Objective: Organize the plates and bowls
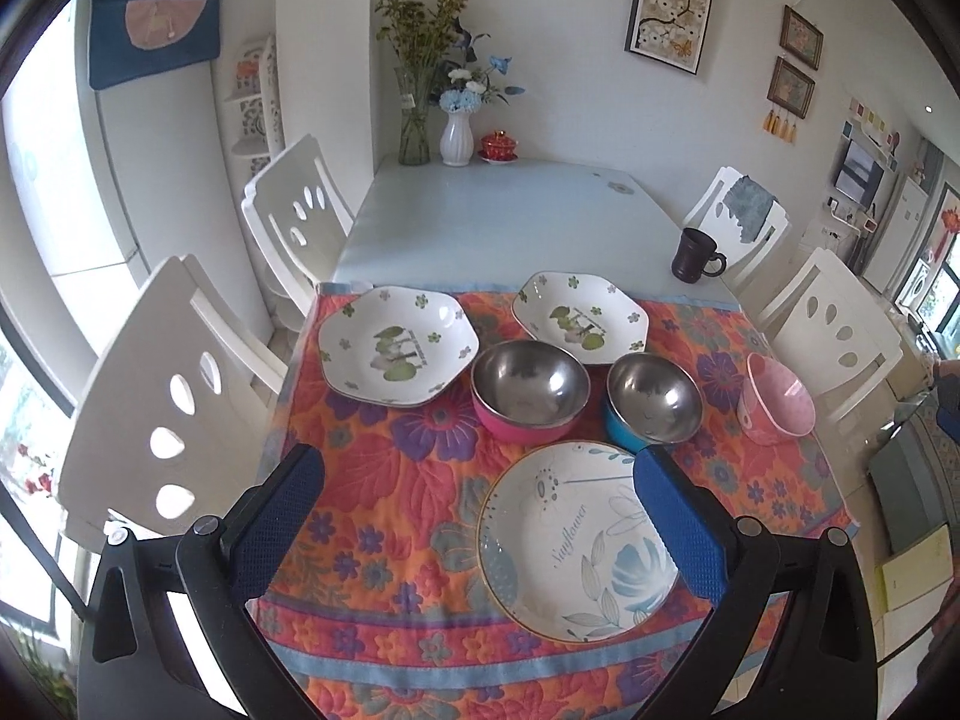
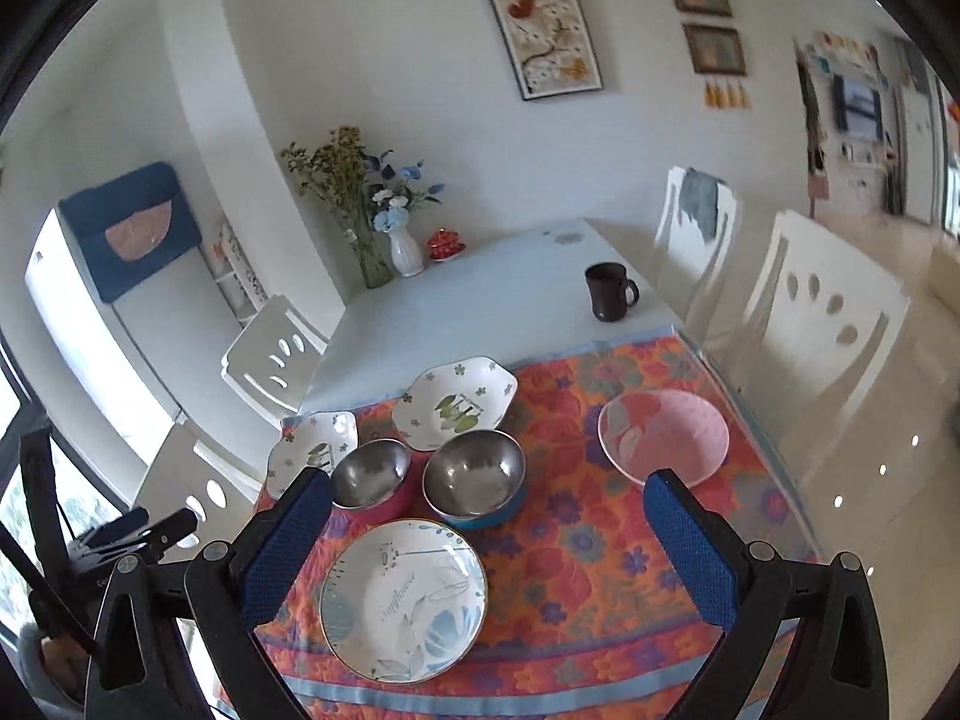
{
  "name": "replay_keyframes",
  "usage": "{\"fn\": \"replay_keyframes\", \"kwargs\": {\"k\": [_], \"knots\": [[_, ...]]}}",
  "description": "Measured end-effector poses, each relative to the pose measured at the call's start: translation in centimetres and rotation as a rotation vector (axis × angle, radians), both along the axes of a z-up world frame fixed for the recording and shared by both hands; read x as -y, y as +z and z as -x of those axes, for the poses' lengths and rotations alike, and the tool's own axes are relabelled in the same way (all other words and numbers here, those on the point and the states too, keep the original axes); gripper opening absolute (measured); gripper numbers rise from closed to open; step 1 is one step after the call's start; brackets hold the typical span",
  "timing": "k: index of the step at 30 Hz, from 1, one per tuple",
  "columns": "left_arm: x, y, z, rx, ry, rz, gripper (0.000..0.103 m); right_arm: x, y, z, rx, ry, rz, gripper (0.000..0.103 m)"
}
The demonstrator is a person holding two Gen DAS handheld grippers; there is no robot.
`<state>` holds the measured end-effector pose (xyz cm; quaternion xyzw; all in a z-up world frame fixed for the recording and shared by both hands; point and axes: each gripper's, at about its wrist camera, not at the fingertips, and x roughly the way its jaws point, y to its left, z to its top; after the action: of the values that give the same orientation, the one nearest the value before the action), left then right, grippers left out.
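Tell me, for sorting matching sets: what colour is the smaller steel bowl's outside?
Blue, clearest in the left wrist view.

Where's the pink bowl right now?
The pink bowl sits on the floral cloth's right side near the table edge, apart from and right of the blue-bottomed steel bowl; the left wrist view shows it far right.
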<state>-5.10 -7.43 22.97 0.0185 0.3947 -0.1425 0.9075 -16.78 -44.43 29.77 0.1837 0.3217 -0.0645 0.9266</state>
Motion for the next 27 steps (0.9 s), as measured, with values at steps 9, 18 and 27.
{"fn": "replay_keyframes", "kwargs": {"k": [9, 18, 27], "knots": [[0.1, -1.2, -0.6, -0.051, -0.007, -0.006, 0.103, 2.2, -1.2, 0.9, 0.008, -0.058, -0.06, 0.103], [0.3, -1.9, -1.1, -0.079, -0.025, -0.009, 0.103, 1.5, -2.7, 0.1, -0.04, -0.057, -0.042, 0.103], [-0.4, -3.0, -1.6, -0.126, -0.003, 0.014, 0.103, 0.9, -3.5, -0.3, -0.052, -0.04, -0.048, 0.103]]}}
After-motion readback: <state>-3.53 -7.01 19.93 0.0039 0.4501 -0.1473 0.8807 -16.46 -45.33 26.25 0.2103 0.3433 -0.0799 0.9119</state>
